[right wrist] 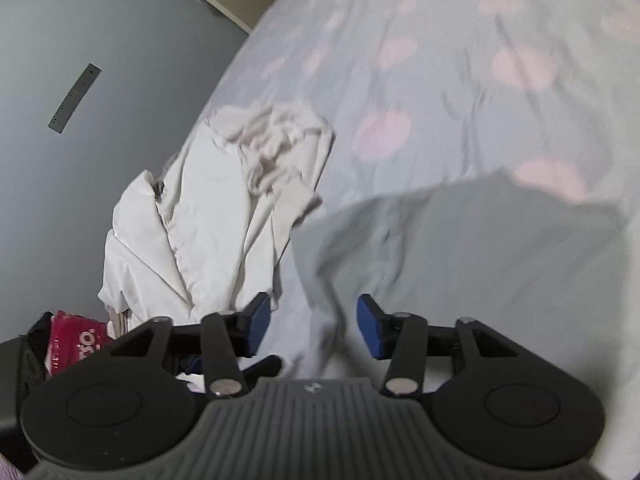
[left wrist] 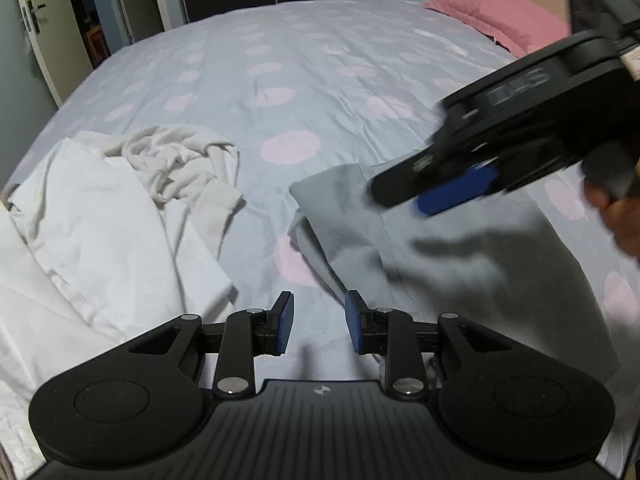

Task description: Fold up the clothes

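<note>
Grey garment (left wrist: 460, 248) lies flat on bed (left wrist: 280, 60), R of white clothes pile (left wrist: 100, 216). L tongs (left wrist: 319, 322) apart, empty, near its edge; R tongs (right wrist: 313, 326) apart over it, blurred

The left wrist camera sits low over the near side of the bed (left wrist: 320, 60). It looks across the bed to the pink pillow (left wrist: 500, 20) and the dark doors far away. The right wrist camera is tipped to one side and looks down from close up. Its picture is blurry. Both cameras see the white pile of clothes (left wrist: 100, 216) (right wrist: 200, 208) and the grey cloth (left wrist: 460, 248) (right wrist: 460, 248) beside it.
</note>
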`<state>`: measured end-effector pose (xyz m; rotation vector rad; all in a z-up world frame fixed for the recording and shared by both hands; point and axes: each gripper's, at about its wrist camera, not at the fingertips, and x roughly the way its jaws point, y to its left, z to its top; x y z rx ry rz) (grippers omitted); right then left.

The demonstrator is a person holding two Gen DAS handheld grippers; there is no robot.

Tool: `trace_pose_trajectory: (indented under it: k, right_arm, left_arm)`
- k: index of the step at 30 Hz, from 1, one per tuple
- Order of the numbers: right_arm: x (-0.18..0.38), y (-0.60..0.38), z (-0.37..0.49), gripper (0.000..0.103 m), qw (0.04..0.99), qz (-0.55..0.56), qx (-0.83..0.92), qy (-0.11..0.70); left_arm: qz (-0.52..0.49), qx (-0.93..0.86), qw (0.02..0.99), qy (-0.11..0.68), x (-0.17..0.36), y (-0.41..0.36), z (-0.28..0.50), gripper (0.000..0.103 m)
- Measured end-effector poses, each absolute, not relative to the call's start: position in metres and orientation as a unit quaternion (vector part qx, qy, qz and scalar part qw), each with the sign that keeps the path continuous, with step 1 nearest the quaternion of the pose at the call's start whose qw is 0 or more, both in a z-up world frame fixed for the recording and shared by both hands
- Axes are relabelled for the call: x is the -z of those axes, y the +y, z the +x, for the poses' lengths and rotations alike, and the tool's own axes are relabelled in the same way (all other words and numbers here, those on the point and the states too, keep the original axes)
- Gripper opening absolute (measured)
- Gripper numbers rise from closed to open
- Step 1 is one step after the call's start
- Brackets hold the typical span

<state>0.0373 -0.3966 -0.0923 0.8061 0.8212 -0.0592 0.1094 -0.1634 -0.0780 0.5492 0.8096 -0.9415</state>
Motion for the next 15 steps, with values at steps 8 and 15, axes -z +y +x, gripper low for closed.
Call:
trace_pose_trajectory:
  k: [8, 15]
  right_arm:
    - [0.068, -0.401, -0.011, 0.058, 0.866, 0.268, 0.095, 0.412]
    - [0.077, -0.385, -0.061, 0.045, 0.871, 0.192, 0.098, 0.442]
  left_arm:
    - [0.226, 0.456, 0.781, 0.362, 0.064, -0.147, 0.098, 0.027]
    - [0.236, 0.520, 0.746, 0.341, 0.063, -0.157, 0.065, 0.020]
